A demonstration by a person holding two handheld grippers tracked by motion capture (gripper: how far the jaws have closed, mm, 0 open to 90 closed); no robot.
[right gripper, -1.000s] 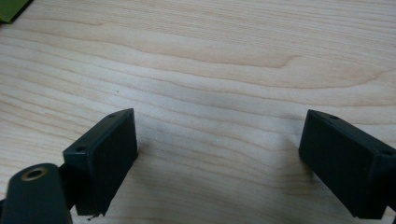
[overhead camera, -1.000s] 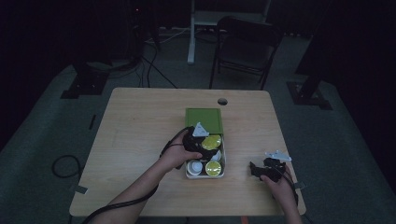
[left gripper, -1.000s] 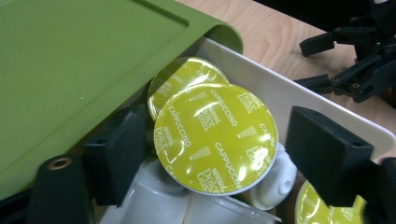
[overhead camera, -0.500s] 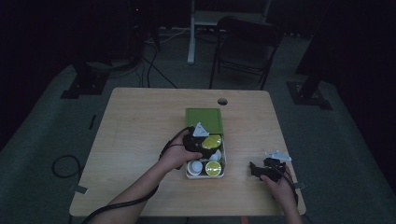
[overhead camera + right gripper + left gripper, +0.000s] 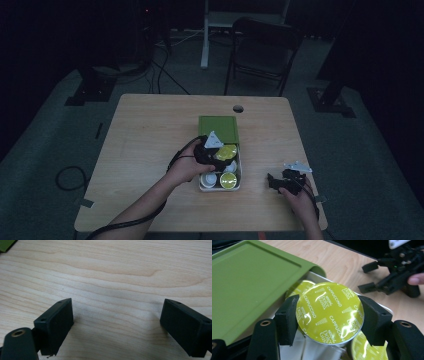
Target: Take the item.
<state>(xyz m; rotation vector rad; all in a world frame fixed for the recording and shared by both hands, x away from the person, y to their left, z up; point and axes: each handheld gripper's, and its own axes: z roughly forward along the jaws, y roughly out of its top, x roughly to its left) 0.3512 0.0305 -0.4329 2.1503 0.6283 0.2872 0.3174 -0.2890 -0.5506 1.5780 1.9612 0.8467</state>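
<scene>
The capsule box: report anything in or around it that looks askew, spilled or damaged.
Nothing looks spilled or damaged. The green lid is slid partway back off the white box, leaving the capsules exposed. One yellow cappuccino capsule is clamped in the left gripper, tilted, foil intact. The right gripper rests open over bare table.

A dim room around my pale wooden counter [image 5: 150,145].

My counter has a light wood grain and a small round hole [image 5: 238,108] near its far edge. Beyond it I see a dark folding chair [image 5: 262,52] standing on grey-green carpet [image 5: 50,130], with a white post [image 5: 205,32] just beside the chair. Black stand bases [image 5: 87,90] sit on the floor at the left and right, and dark cables [image 5: 165,70] trail between them. The back of the room is lost in darkness.
</scene>
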